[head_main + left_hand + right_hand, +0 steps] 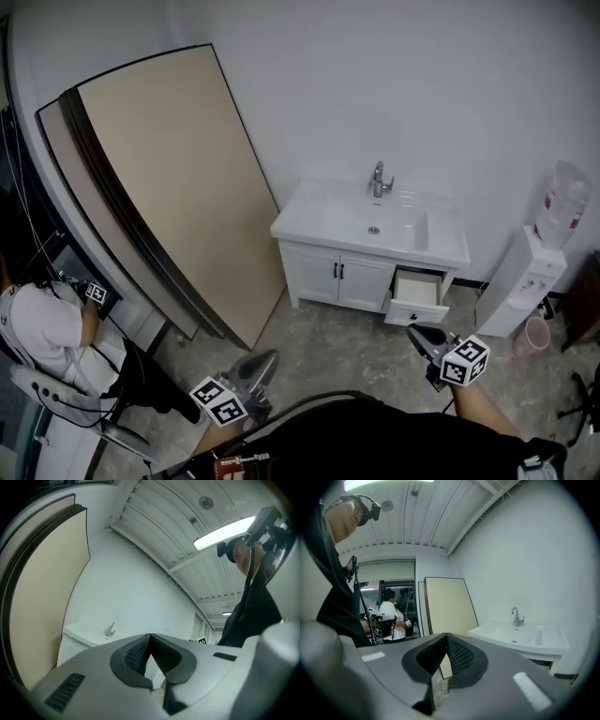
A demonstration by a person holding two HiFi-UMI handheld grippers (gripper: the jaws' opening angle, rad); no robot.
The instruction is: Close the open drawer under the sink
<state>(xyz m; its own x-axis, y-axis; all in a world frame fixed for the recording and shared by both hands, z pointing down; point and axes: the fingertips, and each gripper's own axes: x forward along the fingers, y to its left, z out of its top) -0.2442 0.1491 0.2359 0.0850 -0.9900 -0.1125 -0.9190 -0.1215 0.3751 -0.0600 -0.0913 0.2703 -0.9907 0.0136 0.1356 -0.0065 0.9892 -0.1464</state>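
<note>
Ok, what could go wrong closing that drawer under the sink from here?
The right gripper is shut to a narrow tip; pushing the open drawer off-centre might skew it so it jams. The water dispenser stands close beside the drawer, so a wide swing could bump it.

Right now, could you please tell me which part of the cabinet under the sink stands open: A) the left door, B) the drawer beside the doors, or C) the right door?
B: the drawer is pulled out under the sink, while both doors beside it sit shut.
</note>
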